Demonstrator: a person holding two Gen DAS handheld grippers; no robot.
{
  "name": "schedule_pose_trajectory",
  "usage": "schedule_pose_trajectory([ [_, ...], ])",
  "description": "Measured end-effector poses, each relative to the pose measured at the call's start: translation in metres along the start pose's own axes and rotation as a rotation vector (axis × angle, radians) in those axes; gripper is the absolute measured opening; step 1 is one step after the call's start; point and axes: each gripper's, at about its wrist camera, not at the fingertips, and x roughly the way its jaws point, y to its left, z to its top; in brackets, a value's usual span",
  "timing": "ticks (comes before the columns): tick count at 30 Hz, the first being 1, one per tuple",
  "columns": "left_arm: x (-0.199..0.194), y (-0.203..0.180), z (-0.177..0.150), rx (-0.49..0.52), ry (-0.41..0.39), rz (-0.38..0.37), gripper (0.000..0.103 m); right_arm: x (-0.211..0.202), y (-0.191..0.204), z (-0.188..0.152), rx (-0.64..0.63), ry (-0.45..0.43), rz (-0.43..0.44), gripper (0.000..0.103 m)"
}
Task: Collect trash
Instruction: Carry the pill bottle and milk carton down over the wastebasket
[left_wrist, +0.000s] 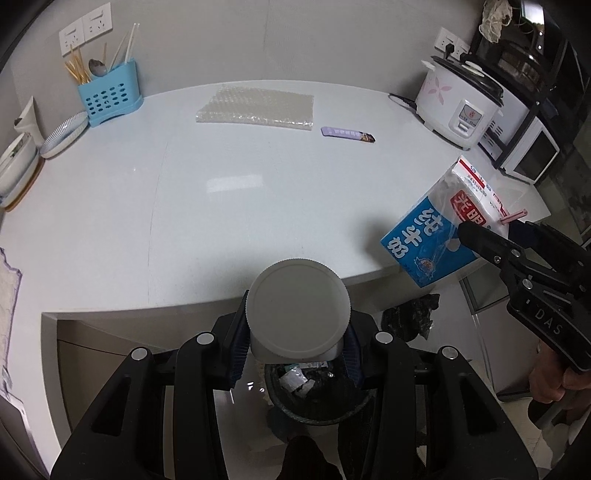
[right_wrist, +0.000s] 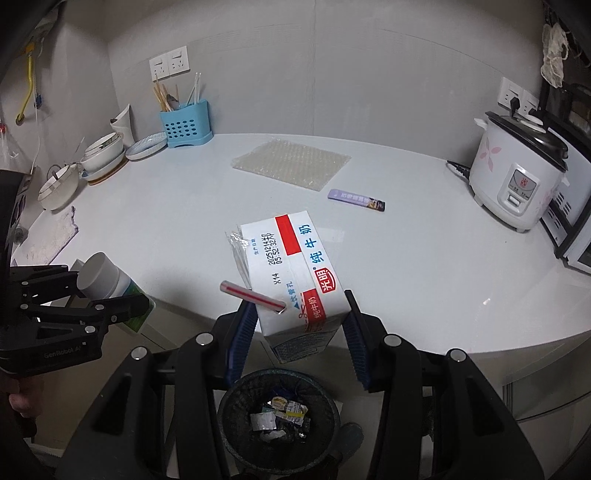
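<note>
While held: one carton (right_wrist: 295, 273), one bottle (left_wrist: 297, 308).

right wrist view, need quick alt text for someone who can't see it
The right hand-held gripper grips a milk carton with a pink straw above a black trash bin holding scraps. At left, the left hand-held gripper holds a white bottle. Bubble wrap, a purple wrapper and a rice cooker sit on the white counter.

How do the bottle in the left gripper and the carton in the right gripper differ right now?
The white bottle is round with a ribbed screw cap on; the milk carton is a flat-sided box, blue, white and red, with a pink straw stuck in it. The bottle looks smaller than the carton. Both are clamped, one in the left gripper, one in the right gripper, above the trash bin.
</note>
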Motion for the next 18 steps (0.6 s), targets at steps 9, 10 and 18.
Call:
schedule_pose_trajectory([
  [9,0.024,0.002,-0.039,-0.005,0.05,-0.035,0.042,0.012,0.01,-0.046,-0.016,0.069,0.03,0.044],
  [10,0.028,0.002,-0.044,0.001,0.054,-0.034,0.042,0.014,0.012,-0.051,-0.018,0.075,0.034,0.044],
  [18,0.053,0.007,-0.074,-0.001,0.094,-0.035,0.042,0.048,0.027,-0.092,-0.031,0.16,0.075,0.044],
])
